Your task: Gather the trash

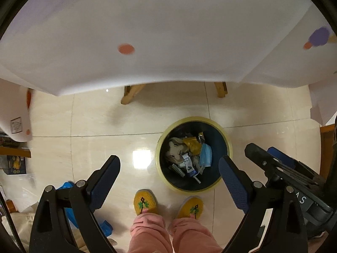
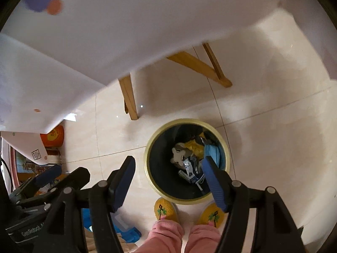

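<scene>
Above trash bin [image 1: 225, 147]: left gripper [image 1: 168, 175], right gripper [image 2: 168, 177] wide open, empty.

My left hand-held gripper [image 1: 169, 172] points straight down, jaws wide apart, nothing btwn the pads. Right hand-held gripper [image 2: 168, 178] tilts steeply down, jaws also spread, empty. The two sit side by side.
</scene>
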`<state>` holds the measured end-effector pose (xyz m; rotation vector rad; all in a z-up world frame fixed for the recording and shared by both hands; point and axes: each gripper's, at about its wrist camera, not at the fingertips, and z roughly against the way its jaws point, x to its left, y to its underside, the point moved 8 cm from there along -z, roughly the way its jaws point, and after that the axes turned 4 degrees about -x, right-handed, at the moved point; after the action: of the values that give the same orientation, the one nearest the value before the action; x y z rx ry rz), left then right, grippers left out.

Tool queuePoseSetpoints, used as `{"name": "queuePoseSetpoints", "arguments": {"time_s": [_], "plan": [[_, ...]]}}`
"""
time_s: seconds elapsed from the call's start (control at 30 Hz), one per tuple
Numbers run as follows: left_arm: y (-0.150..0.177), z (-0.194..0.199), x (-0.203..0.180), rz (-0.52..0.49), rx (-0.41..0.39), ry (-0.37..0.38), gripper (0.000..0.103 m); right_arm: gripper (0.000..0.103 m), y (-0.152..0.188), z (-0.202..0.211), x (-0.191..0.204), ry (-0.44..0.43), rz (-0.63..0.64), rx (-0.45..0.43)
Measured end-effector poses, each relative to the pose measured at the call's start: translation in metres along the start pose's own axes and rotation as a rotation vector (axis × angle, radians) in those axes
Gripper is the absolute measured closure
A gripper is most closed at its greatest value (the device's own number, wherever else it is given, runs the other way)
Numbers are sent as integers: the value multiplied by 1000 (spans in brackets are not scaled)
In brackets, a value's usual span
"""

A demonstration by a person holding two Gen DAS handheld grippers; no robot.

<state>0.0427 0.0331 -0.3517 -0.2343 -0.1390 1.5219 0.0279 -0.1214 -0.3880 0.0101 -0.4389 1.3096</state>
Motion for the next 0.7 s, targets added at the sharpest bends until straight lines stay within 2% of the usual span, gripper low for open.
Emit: {"name": "queuePoseSetpoints", "arguments": {"time_s": [0.33, 0.5, 0.63, 0.7], "plan": [[-8, 65, 1, 31, -58, 4, 9, 36, -7, 56, 20, 11, 53, -25], [-21, 123, -2, 19, -127, 8, 9, 36, -14, 100, 36, 25, 112, -40], [-35, 173, -4, 2, -189, 5, 9, 36, -28, 146, 51, 46, 156, -83], [-40, 195, -3, -3, -222, -4, 9, 36, -37, 171, 60, 31, 162, -117]]}}
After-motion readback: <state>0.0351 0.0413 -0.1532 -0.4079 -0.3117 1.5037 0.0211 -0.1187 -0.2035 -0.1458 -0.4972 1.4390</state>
